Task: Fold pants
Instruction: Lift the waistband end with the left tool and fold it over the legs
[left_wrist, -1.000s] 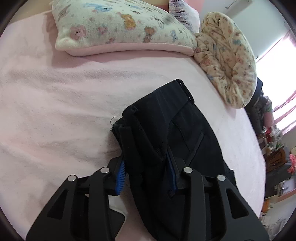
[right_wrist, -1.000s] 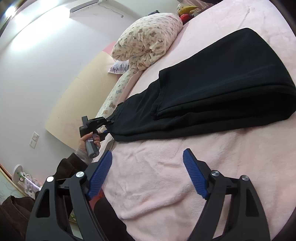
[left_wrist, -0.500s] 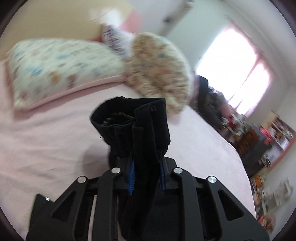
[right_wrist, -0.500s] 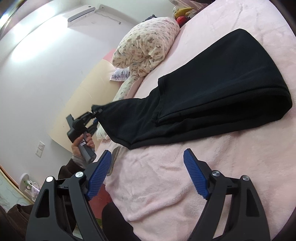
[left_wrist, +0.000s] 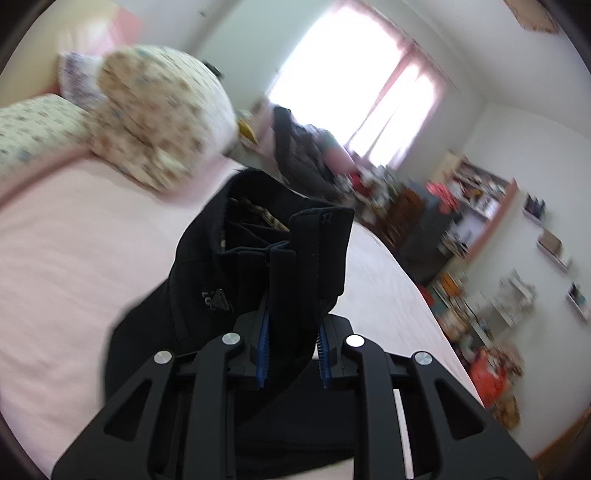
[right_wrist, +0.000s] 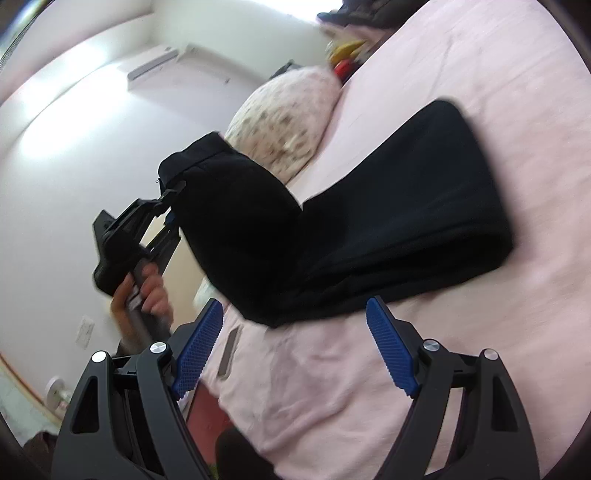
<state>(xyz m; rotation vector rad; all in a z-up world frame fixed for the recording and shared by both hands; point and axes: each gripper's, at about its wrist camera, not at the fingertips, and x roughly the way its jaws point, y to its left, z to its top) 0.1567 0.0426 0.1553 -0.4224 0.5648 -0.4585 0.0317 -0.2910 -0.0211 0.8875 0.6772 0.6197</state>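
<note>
My left gripper (left_wrist: 291, 347) is clamped on the waistband end of the black pants (left_wrist: 258, 266); its jaws have just been closing, and the blue pads (left_wrist: 263, 347) now pinch a thick bundle of dark cloth between them. That end of the pants is lifted clear of the bed (left_wrist: 66, 258), with the waist opening gaping upward and a small triangular label showing on the fabric. Beyond it I see a patterned pillow (left_wrist: 159, 114), blurred, and a bright window (left_wrist: 354, 85) with cluttered shelves (left_wrist: 476, 206) along the far wall.

My right gripper (right_wrist: 295, 343) stands wide with nothing between its blue pads (right_wrist: 391, 350); it hangs just above the pink bedcover, near the closest edge of the pants but not touching them. From this side the pants (right_wrist: 406, 206) lie in a folded dark slab on the bed (right_wrist: 498, 74), while their raised end arches up to the left, held in my other gripper (right_wrist: 171, 206), whose handle is gripped by my left hand (right_wrist: 147, 291). A floral pillow (right_wrist: 284, 122) sits behind the raised cloth, and an air conditioner (right_wrist: 177, 61) is mounted high on the white wall. Much of both views is smeared with blur
</note>
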